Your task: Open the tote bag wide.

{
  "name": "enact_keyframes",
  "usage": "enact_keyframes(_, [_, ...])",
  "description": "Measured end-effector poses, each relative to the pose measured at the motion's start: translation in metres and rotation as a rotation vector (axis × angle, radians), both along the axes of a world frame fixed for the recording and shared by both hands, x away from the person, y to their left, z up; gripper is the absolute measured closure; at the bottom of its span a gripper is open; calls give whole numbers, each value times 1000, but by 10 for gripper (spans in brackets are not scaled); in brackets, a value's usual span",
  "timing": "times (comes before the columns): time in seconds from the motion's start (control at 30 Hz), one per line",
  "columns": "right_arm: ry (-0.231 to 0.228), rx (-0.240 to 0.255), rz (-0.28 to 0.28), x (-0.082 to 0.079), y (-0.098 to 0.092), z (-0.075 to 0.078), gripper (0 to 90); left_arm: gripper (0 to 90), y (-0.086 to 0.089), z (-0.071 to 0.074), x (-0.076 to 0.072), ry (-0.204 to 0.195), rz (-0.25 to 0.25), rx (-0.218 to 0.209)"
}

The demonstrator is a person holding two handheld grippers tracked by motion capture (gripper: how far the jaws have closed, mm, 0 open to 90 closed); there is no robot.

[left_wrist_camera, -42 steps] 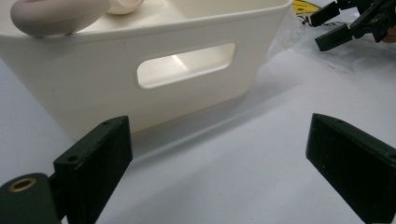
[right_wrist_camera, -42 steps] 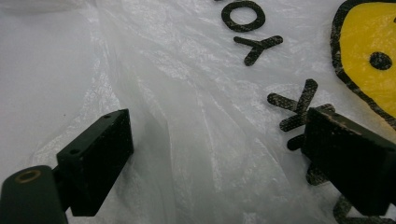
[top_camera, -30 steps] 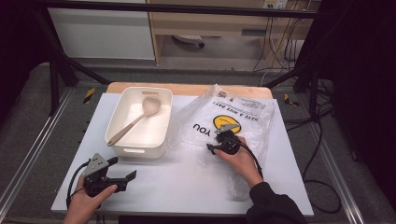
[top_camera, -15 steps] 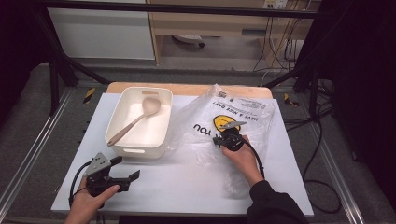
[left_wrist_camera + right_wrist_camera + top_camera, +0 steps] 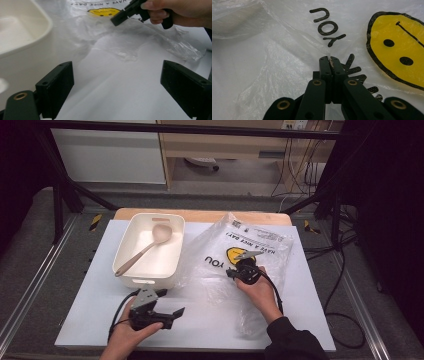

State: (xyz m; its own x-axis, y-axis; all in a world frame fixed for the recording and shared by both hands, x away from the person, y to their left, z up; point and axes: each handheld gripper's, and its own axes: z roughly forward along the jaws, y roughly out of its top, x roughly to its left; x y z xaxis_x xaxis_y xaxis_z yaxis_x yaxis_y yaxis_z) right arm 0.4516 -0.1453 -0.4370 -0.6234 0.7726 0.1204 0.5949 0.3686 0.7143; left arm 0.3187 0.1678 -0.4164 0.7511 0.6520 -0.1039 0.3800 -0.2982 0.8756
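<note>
two grippers were at work over a white table [image 5: 310, 320]. the right gripper [image 5: 231, 271] lay on a clear plastic bag [image 5: 260, 242] printed with a yellow smiley face [image 5: 398, 48] and black lettering. in the right gripper view its jaws were pressed together with a thin fold of the bag's film pinched between their tips, just beside the letters and left of the smiley; they had just been closing, with the film between them. the bag was spread crumpled across the right half of the table, its left edge lying just beside a white tub [image 5: 167, 265].

the left gripper [image 5: 177, 312] was held low over the near part of the table, in front of the tub, with its jaws standing wide apart and nothing between them. in the left gripper view the bare tabletop showed between the two black jaws, with the bag's rumpled near edge [image 5: 130, 53] farther off and the right gripper [image 5: 117, 20] beyond it in the person's hand [image 5: 175, 11].

a pale wooden spoon [image 5: 145, 249] rested in the tub, its bowl toward the far end and its handle slanting to the near left corner.
</note>
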Motion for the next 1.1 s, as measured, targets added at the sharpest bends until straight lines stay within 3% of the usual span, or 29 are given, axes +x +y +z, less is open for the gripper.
enact_keyframes(0.2, [6, 9, -11, -7, 2, 2, 900, 174, -36, -8, 12, -1, -19, 32])
enact_keyframes(0.47, [8, 7, -19, -20, 3, 3, 900, 288, -70, -20, 26, -4, -16, 70])
enact_keyframes(0.83, [7, 20, -45, -45, 4, 6, 900, 401, -98, -27, 38, -4, -8, 85])
enact_keyframes(1.0, [15, 31, -54, -53, 3, 5, 900, 537, -106, -35, 42, 30, -27, 108])
enact_keyframes(1.1, [11, 37, -63, -58, 4, 7, 900, 557, -109, -38, 43, 35, -30, 124])
